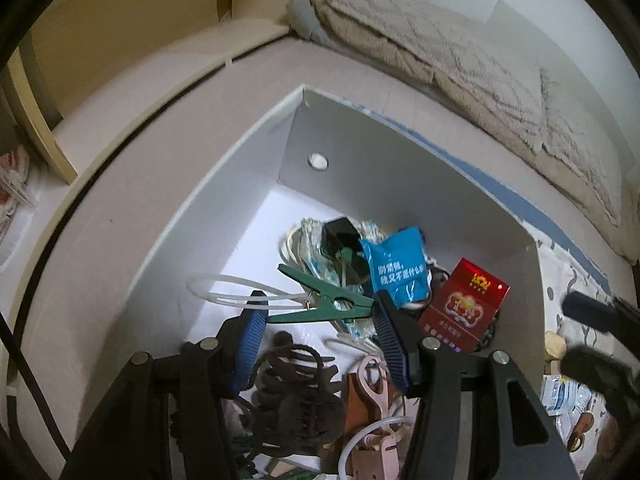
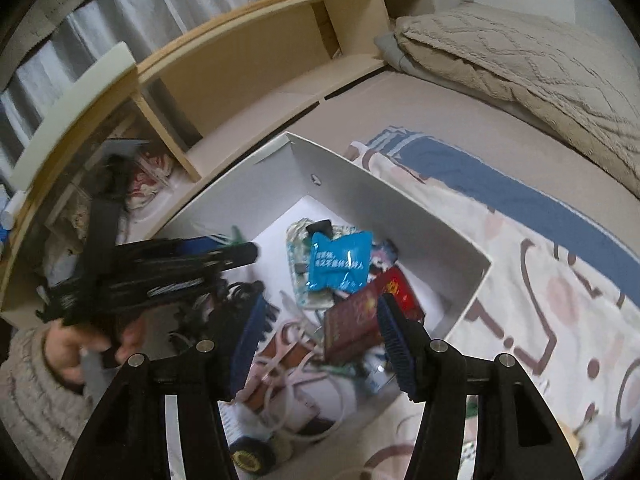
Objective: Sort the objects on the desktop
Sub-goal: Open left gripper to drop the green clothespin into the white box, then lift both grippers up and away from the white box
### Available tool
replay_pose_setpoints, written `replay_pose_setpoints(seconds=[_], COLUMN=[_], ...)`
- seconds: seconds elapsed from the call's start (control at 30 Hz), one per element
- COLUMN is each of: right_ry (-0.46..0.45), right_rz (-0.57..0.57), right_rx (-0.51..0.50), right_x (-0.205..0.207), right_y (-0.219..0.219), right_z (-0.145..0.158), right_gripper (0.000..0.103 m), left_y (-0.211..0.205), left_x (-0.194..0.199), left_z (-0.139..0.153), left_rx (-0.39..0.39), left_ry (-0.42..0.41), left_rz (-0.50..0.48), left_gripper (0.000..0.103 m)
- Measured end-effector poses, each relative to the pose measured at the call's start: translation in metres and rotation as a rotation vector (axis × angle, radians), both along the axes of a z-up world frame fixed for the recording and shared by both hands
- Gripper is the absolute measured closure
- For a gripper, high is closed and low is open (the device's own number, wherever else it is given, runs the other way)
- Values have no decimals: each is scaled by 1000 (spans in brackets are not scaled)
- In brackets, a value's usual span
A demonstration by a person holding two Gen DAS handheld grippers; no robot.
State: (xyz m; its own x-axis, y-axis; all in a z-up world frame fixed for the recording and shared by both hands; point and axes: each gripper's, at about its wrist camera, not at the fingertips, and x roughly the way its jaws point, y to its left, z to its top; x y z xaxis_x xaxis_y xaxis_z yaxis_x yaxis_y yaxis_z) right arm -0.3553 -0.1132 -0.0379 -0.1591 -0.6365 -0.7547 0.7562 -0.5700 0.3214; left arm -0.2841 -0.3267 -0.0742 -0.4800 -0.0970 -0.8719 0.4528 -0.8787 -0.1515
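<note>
A white open box [image 1: 360, 152] [image 2: 360, 184] sits on the bed and holds several small things: a green clothespin [image 1: 320, 304], a blue packet [image 1: 396, 264] [image 2: 340, 264], a red cigarette pack [image 1: 464, 304] [image 2: 360, 320], a brown hair claw [image 1: 296, 392], and pink straps [image 1: 372, 412] [image 2: 288, 360]. My left gripper [image 1: 318, 344] is open and empty, hanging just over the box's contents above the clothespin and claw. It shows blurred in the right wrist view [image 2: 192, 268]. My right gripper [image 2: 320, 344] is open and empty over the box's near right part.
A beige knitted blanket [image 1: 480, 80] [image 2: 520, 64] lies at the back. Wooden shelves [image 2: 248, 64] stand to the left. A patterned blue and cream cloth [image 2: 540, 280] lies right of the box, with small packets [image 1: 568, 396] on it. A black roll [image 2: 252, 456] lies near the box's front.
</note>
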Motion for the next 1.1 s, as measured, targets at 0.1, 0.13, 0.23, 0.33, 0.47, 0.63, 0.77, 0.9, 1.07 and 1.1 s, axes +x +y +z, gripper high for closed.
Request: replay_pose_setpoints(seconds=[0.1,0.13,0.23,0.33,0.47,0.63,0.77,0.9,1.07,1.1], right_ry=[-1,-2,-18,-19,-26,-22,3,60,110,115], right_rz=[-5,-9,-21,-40,-69,-105,-132,-148,-157,-160], right_rx=[-19,-26,-45,-48,-65,-89,-115,-126,-137,-143], right_x=[8,9,13,17,21,28,35,45,61,64], right_y=[4,8,14,20,33,46,54,61,68,69], right_z=[3,3,4,4,3,7,14,25,38,40], right_gripper=[45,45,45,45,45,45,45,45,40,36], left_y=[0,-1,-3,-7,-12,-6,1,14,24,25], left_x=[-5,-6,-7,-4,4,16,27,26,41,45], left_z=[-8,-10,-15,-17,-10,4,18,35,61,66], left_rx=[4,5,30,48,78,79,79,54,23,19], left_ry=[-53,-67,-89,-97,-53,2,42,67,130,145], left_rz=[8,12,16,31,44,41,18,-22,-36,-34], left_gripper=[49,49,48,26,26,25,24,18,11,9])
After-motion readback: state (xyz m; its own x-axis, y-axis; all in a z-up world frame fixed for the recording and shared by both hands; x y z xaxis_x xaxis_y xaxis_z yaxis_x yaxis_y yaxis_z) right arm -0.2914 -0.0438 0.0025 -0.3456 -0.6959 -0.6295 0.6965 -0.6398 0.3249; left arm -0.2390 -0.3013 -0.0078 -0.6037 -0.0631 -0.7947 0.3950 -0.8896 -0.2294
